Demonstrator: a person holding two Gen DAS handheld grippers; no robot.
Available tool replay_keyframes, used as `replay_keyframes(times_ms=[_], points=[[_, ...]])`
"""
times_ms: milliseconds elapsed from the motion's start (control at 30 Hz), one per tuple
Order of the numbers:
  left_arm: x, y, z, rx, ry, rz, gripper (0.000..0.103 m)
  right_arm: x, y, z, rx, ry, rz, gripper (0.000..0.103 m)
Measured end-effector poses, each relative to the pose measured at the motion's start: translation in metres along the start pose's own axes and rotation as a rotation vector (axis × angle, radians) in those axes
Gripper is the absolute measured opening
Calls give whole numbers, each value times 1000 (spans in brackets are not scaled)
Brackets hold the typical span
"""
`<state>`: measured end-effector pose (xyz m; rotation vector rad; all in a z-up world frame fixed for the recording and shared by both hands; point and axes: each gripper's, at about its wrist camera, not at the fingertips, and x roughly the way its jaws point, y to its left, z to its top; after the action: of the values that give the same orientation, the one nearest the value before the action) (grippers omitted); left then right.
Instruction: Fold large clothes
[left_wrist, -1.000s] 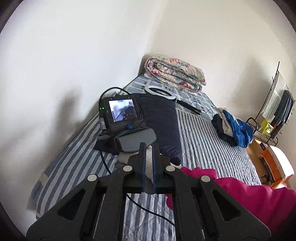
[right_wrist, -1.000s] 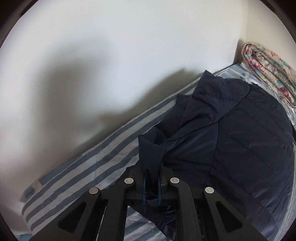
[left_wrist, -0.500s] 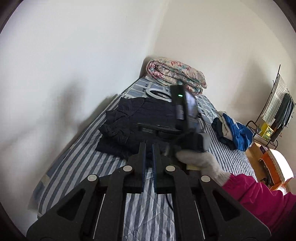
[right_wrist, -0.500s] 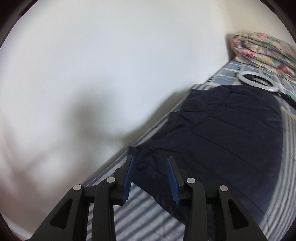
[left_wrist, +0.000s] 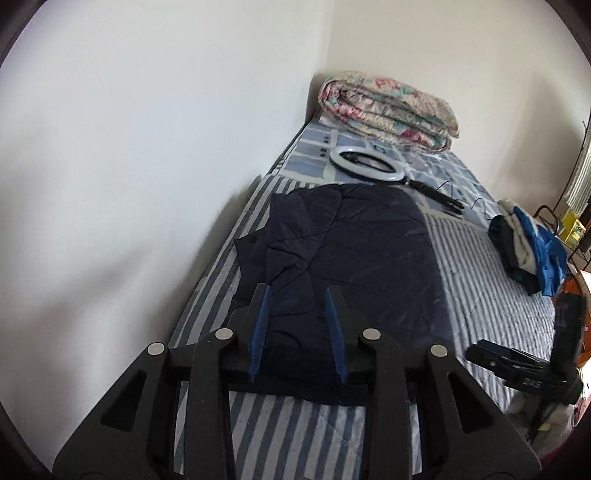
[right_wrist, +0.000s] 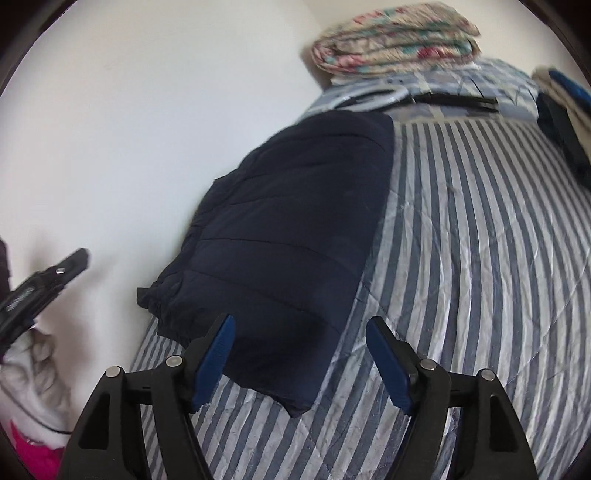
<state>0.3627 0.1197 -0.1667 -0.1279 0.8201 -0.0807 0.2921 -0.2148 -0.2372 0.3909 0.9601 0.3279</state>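
Navy padded jacket (left_wrist: 343, 266) lies partly folded at frame centre on the striped bed (right_wrist: 480, 258). Left gripper (left_wrist: 297, 332) and right gripper (right_wrist: 299, 362): jaws spread, just opened, pinching nothing. Risk: slippery, puffy layers may spring apart unheld, undoing the fold.

Ahead of me a rolled floral quilt (left_wrist: 388, 107) sits at the bed's far end against the wall, a white ring light (left_wrist: 367, 166) (cable trailing) just before it on the striped sheet (left_wrist: 491, 295).
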Motion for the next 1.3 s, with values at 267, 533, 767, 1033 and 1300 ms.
replay_keyframes(times_ms=[267,533,767,1033,1300], points=[[123,45,-53,29,259,211,30,46,-22,-6,86,88,84,81],[128,48,-77,63,229,223,30,89,-19,-3,150,167,208,62],[127,47,-80,49,247,211,30,89,11,15,25,196,104,28],[91,12,-104,85,272,136,28,48,10,18,-57,235,22,23],[50,-49,-153,234,332,-10,28,-22,-31,-13,-57,268,-25,22]])
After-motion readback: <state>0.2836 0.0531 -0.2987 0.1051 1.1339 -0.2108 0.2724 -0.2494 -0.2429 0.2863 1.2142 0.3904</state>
